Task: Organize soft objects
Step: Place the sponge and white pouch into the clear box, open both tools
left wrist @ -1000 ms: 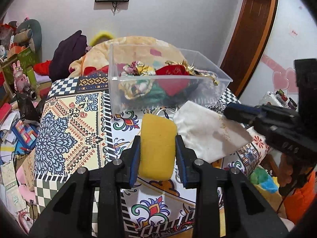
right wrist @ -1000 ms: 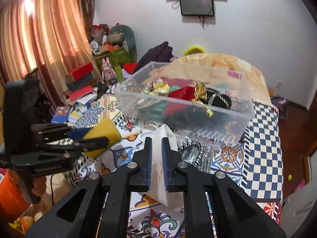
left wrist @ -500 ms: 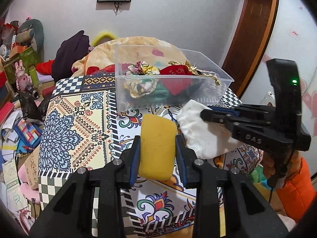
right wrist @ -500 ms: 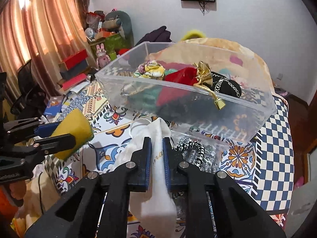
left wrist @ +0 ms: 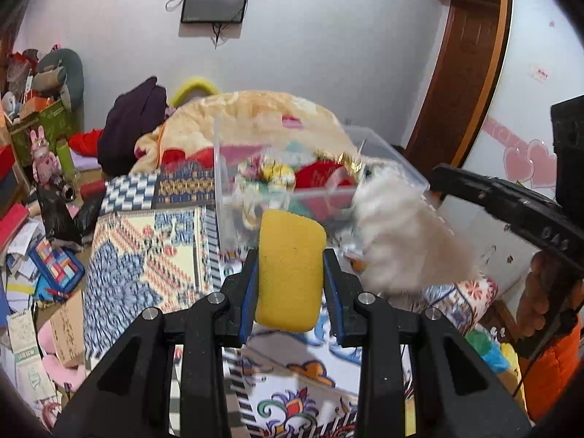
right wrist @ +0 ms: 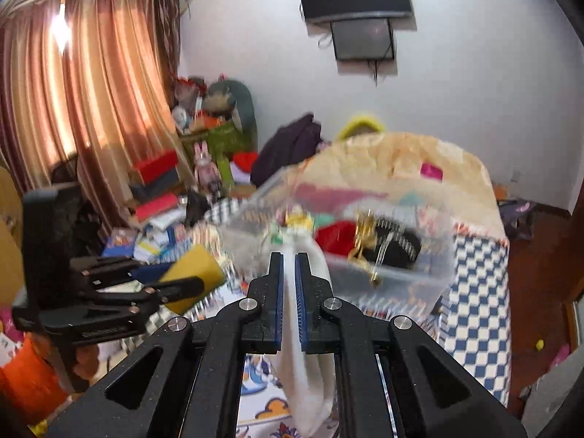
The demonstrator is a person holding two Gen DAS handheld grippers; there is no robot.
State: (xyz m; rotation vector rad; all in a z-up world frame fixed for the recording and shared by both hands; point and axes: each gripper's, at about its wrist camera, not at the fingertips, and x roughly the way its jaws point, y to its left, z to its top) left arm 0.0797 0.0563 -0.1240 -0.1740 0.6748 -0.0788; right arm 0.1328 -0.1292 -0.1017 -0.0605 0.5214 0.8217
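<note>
Patterned bedding [left wrist: 146, 255] lies below as the left gripper [left wrist: 291, 270] squeezes a springy yellow sponge [left wrist: 290, 270] midway, the right gripper [right wrist: 289, 284] pinching a limp white pouch [right wrist: 306, 383], seemingly light, before the clear bin [right wrist: 419, 277].

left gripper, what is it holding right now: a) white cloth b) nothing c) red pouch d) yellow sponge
d: in the left wrist view the left gripper is shut on the yellow sponge, squeezed between its fingers; the white cloth is in the right gripper.
</note>
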